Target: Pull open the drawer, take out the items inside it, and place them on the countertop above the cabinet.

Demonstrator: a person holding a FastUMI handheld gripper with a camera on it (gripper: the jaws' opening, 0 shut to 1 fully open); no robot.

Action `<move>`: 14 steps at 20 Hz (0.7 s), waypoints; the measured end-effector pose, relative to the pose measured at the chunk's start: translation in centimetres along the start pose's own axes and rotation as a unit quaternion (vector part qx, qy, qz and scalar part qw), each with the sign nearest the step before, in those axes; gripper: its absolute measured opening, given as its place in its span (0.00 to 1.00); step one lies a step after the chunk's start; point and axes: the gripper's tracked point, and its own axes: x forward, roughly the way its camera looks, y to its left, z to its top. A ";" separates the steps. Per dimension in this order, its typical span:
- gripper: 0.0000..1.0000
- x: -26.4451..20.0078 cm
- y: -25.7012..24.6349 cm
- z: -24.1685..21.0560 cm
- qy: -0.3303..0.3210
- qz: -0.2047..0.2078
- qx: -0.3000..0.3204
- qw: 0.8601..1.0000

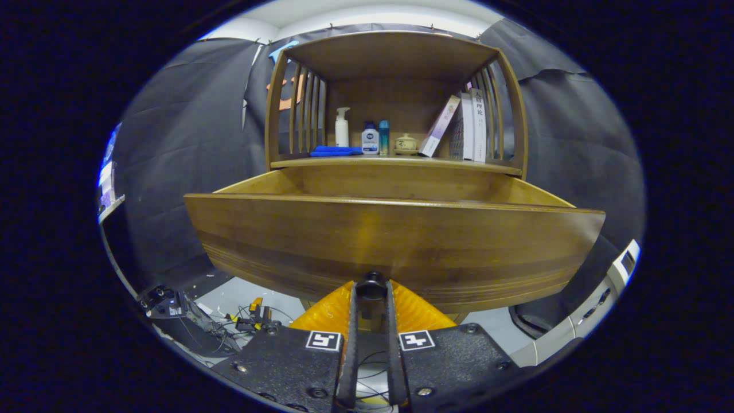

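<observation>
Gripper view: the drawer [395,241] of the wooden cabinet [395,103] is seen pulled out toward the near side, its broad front panel directly ahead of the fingers. The gripper [371,292] is closed on the dark drawer knob [373,282]; both fingers are pressed against it from left and right, with only a narrow gap between them. The drawer's inner walls are visible above the front panel, but its contents are hidden behind that panel.

On the countertop [395,162] above the drawer, inside the open shelf, the following are noted from left to right: a flat blue cloth [335,151], a white pump bottle [342,127], a small white bottle with a blue cap [370,139], a slim teal container [383,137], a small lidded ceramic pot [405,143], and several leaning books [467,126] at the right.

Below the drawer, on the near left, loose cables and small devices [252,321] are seen on the floor.
</observation>
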 end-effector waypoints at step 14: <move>0.69 -1.9 -0.5 2.5 -0.053 -0.006 -0.008 0.999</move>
